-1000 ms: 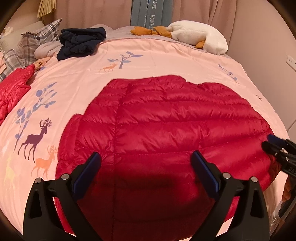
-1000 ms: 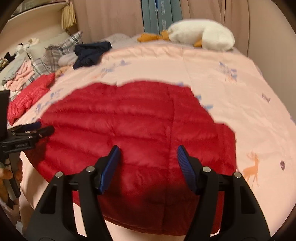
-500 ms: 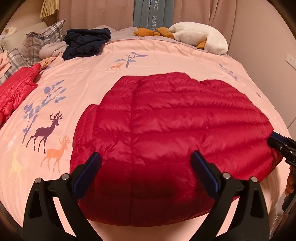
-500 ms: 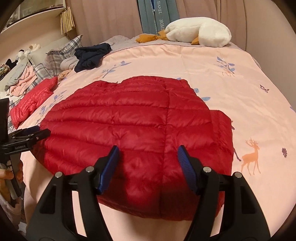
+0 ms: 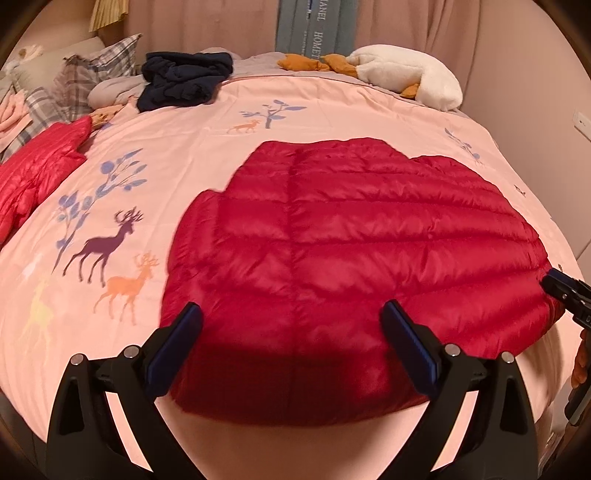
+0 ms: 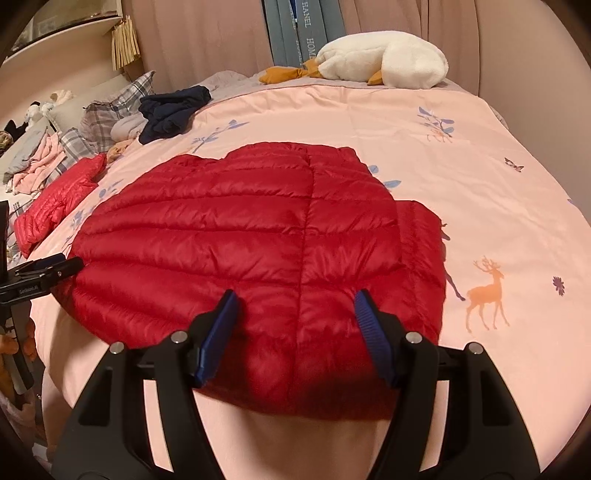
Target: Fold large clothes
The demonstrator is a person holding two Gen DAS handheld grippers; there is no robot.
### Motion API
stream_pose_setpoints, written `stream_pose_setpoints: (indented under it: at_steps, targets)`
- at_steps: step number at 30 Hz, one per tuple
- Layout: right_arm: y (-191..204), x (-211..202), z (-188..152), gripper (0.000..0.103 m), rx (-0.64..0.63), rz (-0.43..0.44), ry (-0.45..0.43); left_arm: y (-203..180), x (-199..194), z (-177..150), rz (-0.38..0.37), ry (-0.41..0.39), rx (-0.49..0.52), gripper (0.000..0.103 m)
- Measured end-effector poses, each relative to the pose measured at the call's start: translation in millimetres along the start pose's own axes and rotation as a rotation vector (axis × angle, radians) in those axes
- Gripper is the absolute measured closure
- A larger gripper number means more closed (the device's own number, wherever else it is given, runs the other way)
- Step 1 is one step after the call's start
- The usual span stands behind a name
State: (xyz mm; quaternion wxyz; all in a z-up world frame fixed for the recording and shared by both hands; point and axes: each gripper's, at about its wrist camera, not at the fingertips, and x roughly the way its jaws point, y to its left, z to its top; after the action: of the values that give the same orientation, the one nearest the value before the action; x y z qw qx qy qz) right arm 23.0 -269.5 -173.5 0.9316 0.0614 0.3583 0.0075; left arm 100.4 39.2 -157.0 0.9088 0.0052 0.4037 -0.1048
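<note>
Left wrist view: left gripper (image 5: 290, 334) hovers over the near hem of the red down jacket (image 5: 362, 251), jaws wide, nothing between them. Jacket lies flat on the pink bedspread (image 5: 192, 147), its hem just short of the bed's near edge; a strip of bare spread shows in front of it. Open spread runs to the left of the jacket, over the printed deer (image 5: 107, 247), and beyond it toward the far edge. Right gripper (image 5: 565, 291) shows at the frame's right side, beside the jacket's right margin; contact cannot be told.

Centre seam runs from the near edge toward the far edge, so the long axis lies along that line; quilting channels run across it. A folded sleeve shows along the jacket's left side.

Right wrist view: right gripper (image 6: 295, 328) is above the same hem (image 6: 258, 240), jaws wide and empty. Left gripper (image 6: 44, 271) sits at the jacket's left margin. Bare spread lies to the right.

Far edge: white plush goose (image 6: 384, 61), dark navy garment (image 6: 171, 110). Left edge: second red jacket (image 6: 55, 203), plaid pillows (image 6: 107, 110). Pink curtains (image 6: 207, 33) behind the bed.
</note>
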Motion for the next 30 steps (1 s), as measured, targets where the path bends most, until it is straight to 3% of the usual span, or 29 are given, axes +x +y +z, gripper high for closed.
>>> stream_pose_setpoints:
  at_steps: [7,11,30]
  targets:
    - [-6,5,-8,0.035,0.024,-0.015,0.02,15,6,-8,-0.001,0.022,-0.047,0.005]
    - [-10,4,-7,0.035,0.048,0.0,0.024,15,1,-11,-0.018,0.014,-0.043,0.009]
    - [-39,-13,-29,0.037,0.136,0.023,0.041,25,-11,-33,-0.072,0.048,-0.04,0.009]
